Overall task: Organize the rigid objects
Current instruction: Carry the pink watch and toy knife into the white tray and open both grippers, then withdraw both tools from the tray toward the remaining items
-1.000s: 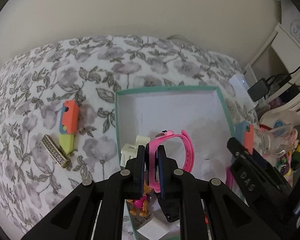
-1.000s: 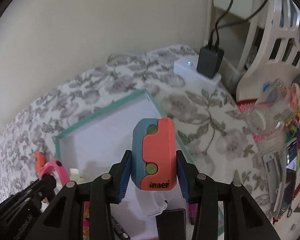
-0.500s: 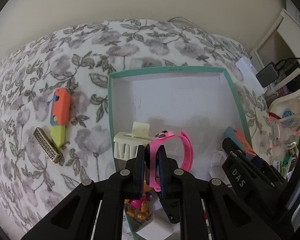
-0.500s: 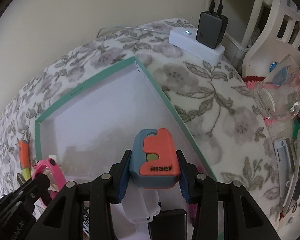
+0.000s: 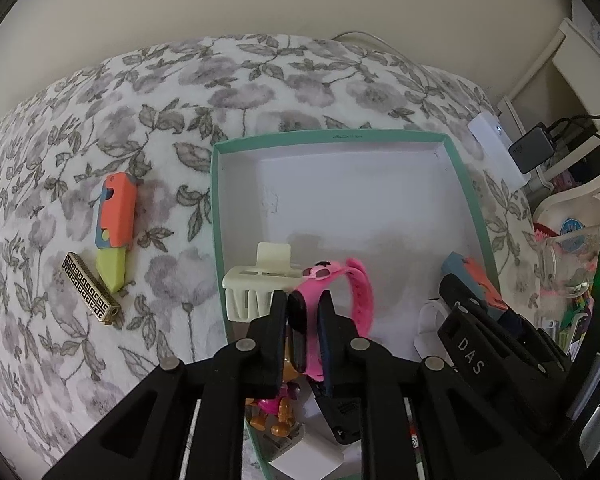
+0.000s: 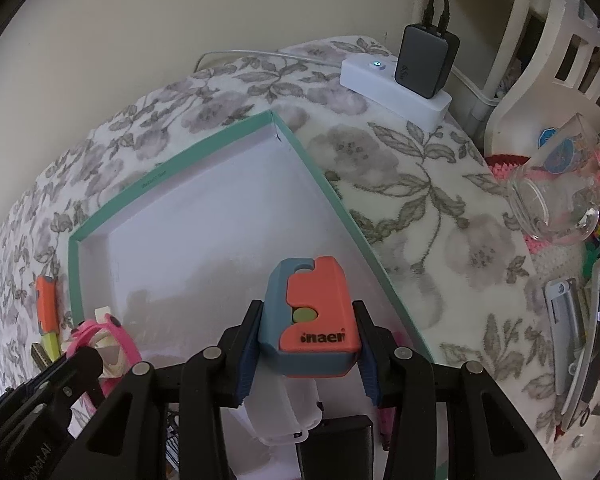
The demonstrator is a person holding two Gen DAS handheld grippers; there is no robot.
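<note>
A teal-rimmed white box [image 5: 216,184] lies on the floral bedspread; it also shows in the right wrist view [image 6: 332,196]. My left gripper [image 5: 302,308] is shut on a pink watch [image 5: 358,290] over the box's near left part. My right gripper [image 6: 308,344] is shut on an orange-and-blue toy cutter [image 6: 314,316], low over the box's near right side; the cutter also shows in the left wrist view [image 5: 474,276]. A cream hair clip [image 5: 256,284], a toy figure [image 5: 278,412] and white and black items lie in the box.
On the bedspread left of the box lie a second orange cutter with a yellow blade [image 5: 114,228] and a gold patterned bar [image 5: 90,288]. A white power strip with a black charger [image 6: 396,80], a glass cup [image 6: 560,192] and clutter are to the right.
Both grippers have lowered towards the box with their loads. The cutter in the right gripper sits closer to the box floor near the right wall. The watch has moved slightly forward.
</note>
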